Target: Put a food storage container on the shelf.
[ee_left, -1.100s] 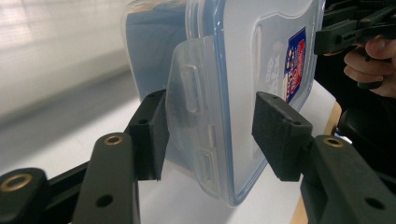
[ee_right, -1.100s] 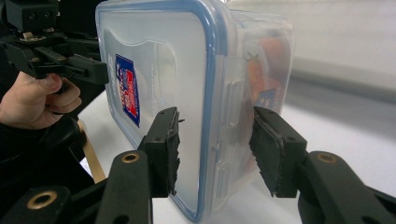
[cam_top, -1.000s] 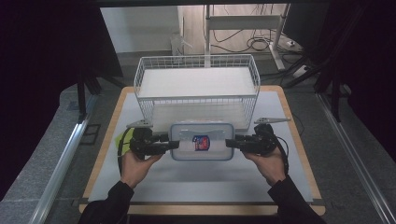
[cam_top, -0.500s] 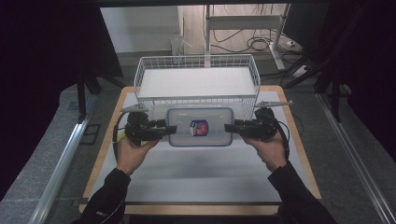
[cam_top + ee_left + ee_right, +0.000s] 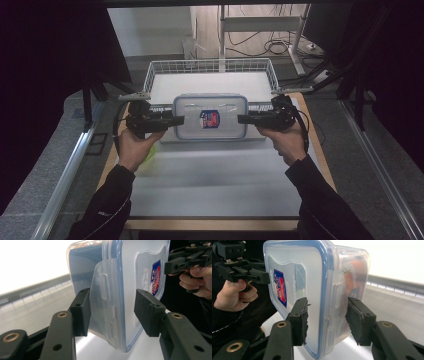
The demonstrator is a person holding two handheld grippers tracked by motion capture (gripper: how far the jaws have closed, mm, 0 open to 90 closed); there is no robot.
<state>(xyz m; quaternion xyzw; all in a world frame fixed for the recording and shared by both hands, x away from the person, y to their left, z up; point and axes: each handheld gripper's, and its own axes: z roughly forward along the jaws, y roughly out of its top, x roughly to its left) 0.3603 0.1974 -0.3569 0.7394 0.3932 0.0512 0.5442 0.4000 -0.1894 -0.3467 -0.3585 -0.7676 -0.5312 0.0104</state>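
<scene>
Gripping clear lidded container [image 5: 210,118], red-blue label [image 5: 210,118] unreadable, left claw [image 5: 176,120], right claw [image 5: 242,119] clamping ends.

One lidded container [image 5: 210,118], one wire basket [image 5: 210,67], two claws

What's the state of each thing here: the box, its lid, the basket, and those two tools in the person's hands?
Plastic box: held up off the table by both short ends, level, in front of the basket.
Lid: on, side clips folded down.
Wire basket: standing at the far end of the table, nothing inside that I can see.
Left tool: clamped on the box's left end.
Right tool: clamped on its right end.
</scene>
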